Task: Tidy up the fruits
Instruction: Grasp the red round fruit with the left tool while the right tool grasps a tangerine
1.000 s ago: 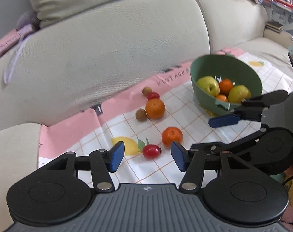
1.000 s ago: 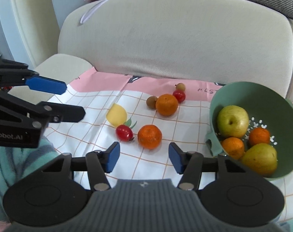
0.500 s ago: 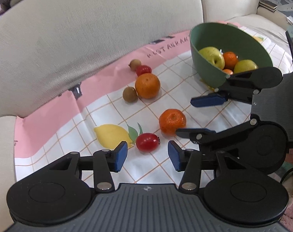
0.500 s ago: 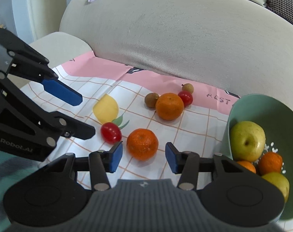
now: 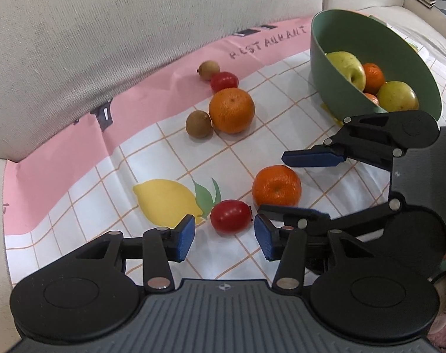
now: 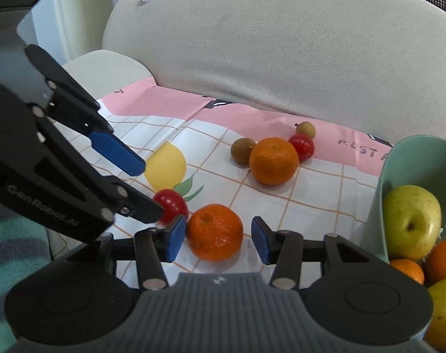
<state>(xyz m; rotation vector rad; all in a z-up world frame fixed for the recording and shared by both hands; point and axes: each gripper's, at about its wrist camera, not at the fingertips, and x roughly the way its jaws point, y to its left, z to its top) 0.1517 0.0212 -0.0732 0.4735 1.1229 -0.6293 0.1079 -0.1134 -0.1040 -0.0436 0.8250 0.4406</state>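
The biggest risk lies with the pale beige fabric sofa point(image 5: 134, 44) itself: its seat is soft and the fruit rests on a thin pink-and-white checked cloth point(image 5: 281, 147), so any press from above could likely dimple the cushion and set round fruit rolling.

Next, the sage-green plastic colander bowl point(image 5: 340, 67) sits tilted on that cloth, well to the right of the loose fruit, already holding yellow-green apples and small oranges. A nudge from the right tongs' arm, or a fruit dropped in hard, might tip it and spill them.

The two tongs crowd each other. The left tongs point(image 5: 224, 236) have just been closing and stand open around the small red cherry tomato point(image 5: 230, 216), pads not yet touching it. The right tongs point(image 6: 214, 239) have also been narrowing and stand open astride the near orange mandarin point(image 6: 214, 231); the left pad looks to be at its skin, the right pad stands apart. Tomato and mandarin lie just beside each other, so one tool's finger could knock the other's fruit, or the fingers could clash.

The tomato is small and smooth, so I judge a squeeze off-centre may squirt it out.

Farther back, clear of both tools, lie a larger orange point(image 5: 231, 110), two brown longan-like fruits and a second red tomato point(image 5: 224, 81).
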